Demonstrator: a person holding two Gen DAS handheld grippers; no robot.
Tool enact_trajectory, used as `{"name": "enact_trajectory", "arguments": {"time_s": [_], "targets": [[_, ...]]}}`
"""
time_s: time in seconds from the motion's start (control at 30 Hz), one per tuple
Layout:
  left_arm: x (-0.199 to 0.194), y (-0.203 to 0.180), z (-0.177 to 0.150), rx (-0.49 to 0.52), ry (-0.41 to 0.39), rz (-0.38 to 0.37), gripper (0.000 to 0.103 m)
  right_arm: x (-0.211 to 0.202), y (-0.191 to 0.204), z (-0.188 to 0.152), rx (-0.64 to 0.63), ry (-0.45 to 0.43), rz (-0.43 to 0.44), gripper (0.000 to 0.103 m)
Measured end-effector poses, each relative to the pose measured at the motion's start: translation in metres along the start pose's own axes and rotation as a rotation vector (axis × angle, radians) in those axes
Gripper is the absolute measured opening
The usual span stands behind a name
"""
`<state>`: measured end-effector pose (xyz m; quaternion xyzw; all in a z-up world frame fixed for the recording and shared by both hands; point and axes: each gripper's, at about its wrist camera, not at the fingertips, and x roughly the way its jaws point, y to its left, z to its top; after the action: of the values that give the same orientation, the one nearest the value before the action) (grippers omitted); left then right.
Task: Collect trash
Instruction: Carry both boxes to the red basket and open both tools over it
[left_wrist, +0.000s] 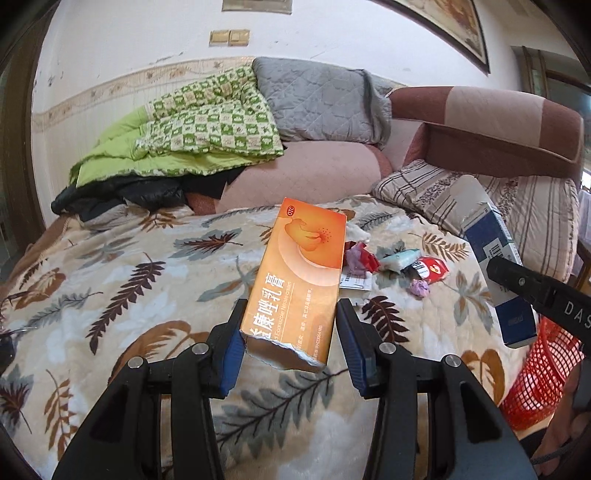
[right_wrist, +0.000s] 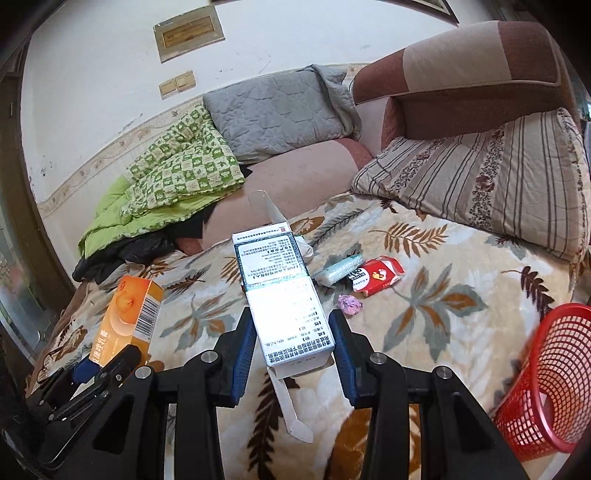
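Observation:
My left gripper (left_wrist: 290, 332) is shut on an orange medicine box (left_wrist: 301, 280), held above the leaf-patterned blanket (left_wrist: 110, 295); the same orange medicine box (right_wrist: 127, 317) shows at the left of the right wrist view. My right gripper (right_wrist: 291, 339) is shut on a white and blue carton (right_wrist: 284, 295) with its flaps open; from the left wrist that carton (left_wrist: 498, 266) appears at the right. More trash lies on the blanket beyond: a red cigarette pack (right_wrist: 380, 277), a pale green packet (right_wrist: 338, 271), a purple crumpled wrapper (right_wrist: 350, 305) and a red and purple wrapper (left_wrist: 360, 258).
A red mesh basket (right_wrist: 546, 376) stands at the right near the bed's edge. Pillows (right_wrist: 480, 184), a grey quilt (right_wrist: 273, 110), a green checked blanket (left_wrist: 210, 122) and dark clothes (left_wrist: 122, 192) are piled toward the wall. A padded headboard (left_wrist: 498, 129) rises behind.

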<state>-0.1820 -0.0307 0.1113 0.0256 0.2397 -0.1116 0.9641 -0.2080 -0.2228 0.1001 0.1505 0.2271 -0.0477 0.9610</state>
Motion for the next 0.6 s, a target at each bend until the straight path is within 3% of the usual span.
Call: {"name": "enact_trajectory", "arguments": {"time_s": [0.2, 0.6], "targets": [[-0.012, -0.003, -0.012, 0.038, -0.021, 0.014, 0.046, -0.015, 0.0, -0.01, -0.025, -0.006, -0.01, 0.043], [-0.012, 0.002, -0.015, 0.019, -0.036, 0.022, 0.046, -0.025, -0.009, -0.018, -0.018, 0.002, -0.021, 0.043]]}}
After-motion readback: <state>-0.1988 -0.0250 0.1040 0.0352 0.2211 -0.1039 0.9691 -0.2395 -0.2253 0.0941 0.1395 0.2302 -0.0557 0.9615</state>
